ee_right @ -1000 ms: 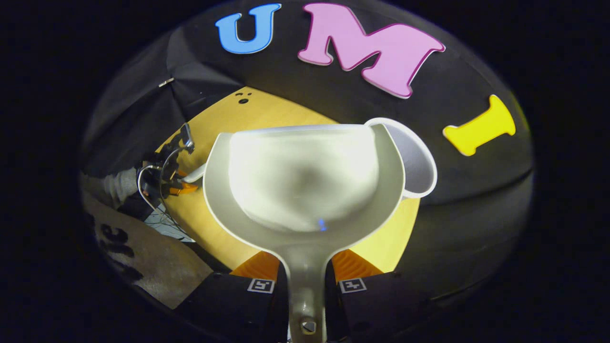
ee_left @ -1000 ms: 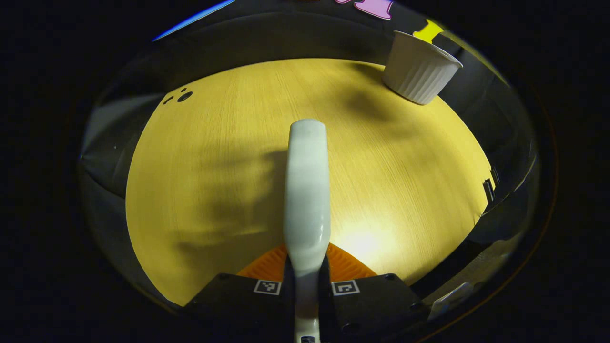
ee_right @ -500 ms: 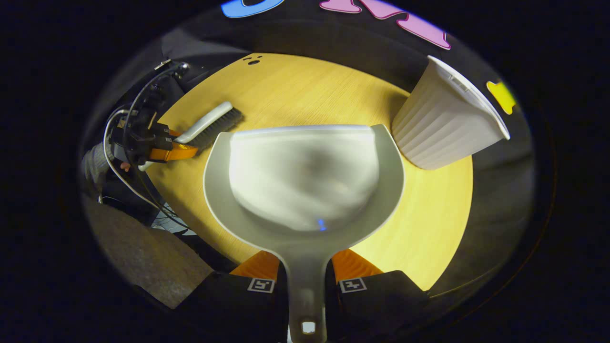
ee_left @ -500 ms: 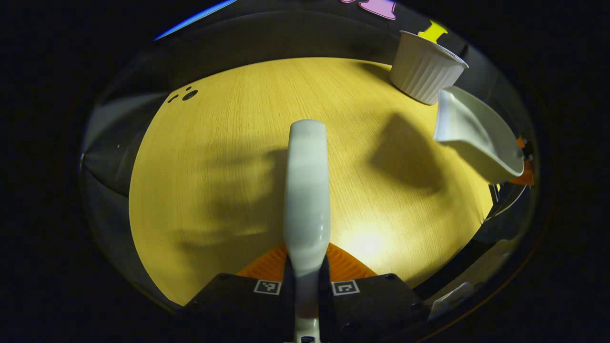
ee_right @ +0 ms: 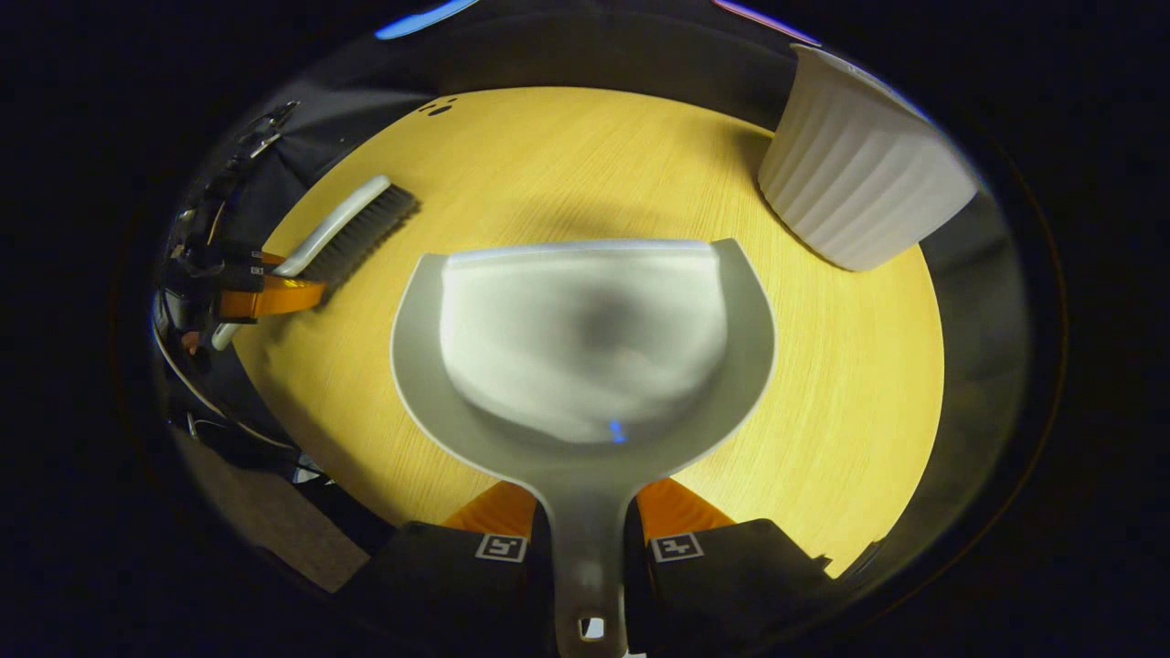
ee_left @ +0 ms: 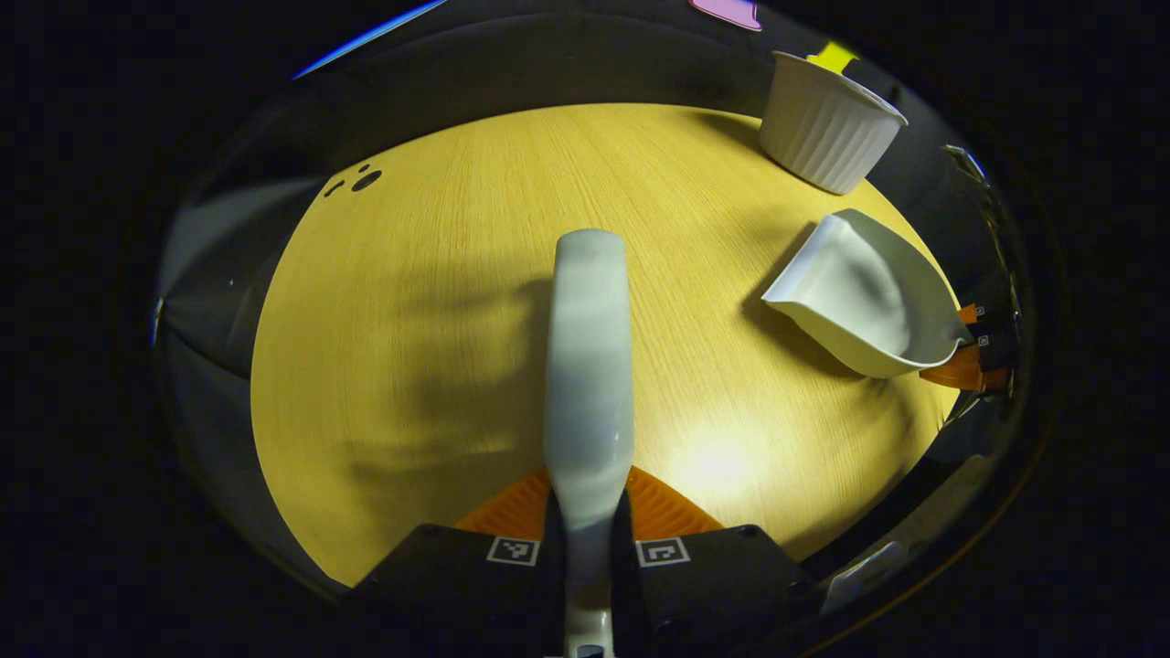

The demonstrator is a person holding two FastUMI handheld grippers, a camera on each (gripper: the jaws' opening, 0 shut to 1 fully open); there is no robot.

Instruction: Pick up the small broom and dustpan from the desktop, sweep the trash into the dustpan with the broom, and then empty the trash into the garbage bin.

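Note:
In the left gripper view, my left gripper (ee_left: 590, 516) is shut on the handle of the small white broom (ee_left: 590, 356), which points forward over the yellow wooden desktop (ee_left: 430, 302). The white dustpan (ee_left: 859, 297) hangs low over the desktop at the right, held by the right gripper (ee_left: 971, 352). In the right gripper view, my right gripper (ee_right: 587, 516) is shut on the dustpan (ee_right: 585, 338) handle, and the pan looks bare inside. The broom (ee_right: 352, 228), dark bristles down, lies at the left in the left gripper (ee_right: 256, 294). The white ribbed garbage bin (ee_right: 859, 183) stands at the far right.
The garbage bin (ee_left: 827, 123) stands near the desktop's far right edge. Small dark holes (ee_left: 364, 181) mark the far left of the desktop. Black cloth walls surround the desktop, and cables hang behind the left gripper (ee_right: 210, 402).
The dustpan has come away from the bin's mouth and dropped low over the desktop, its front tipping down. The broom and left gripper have barely moved.

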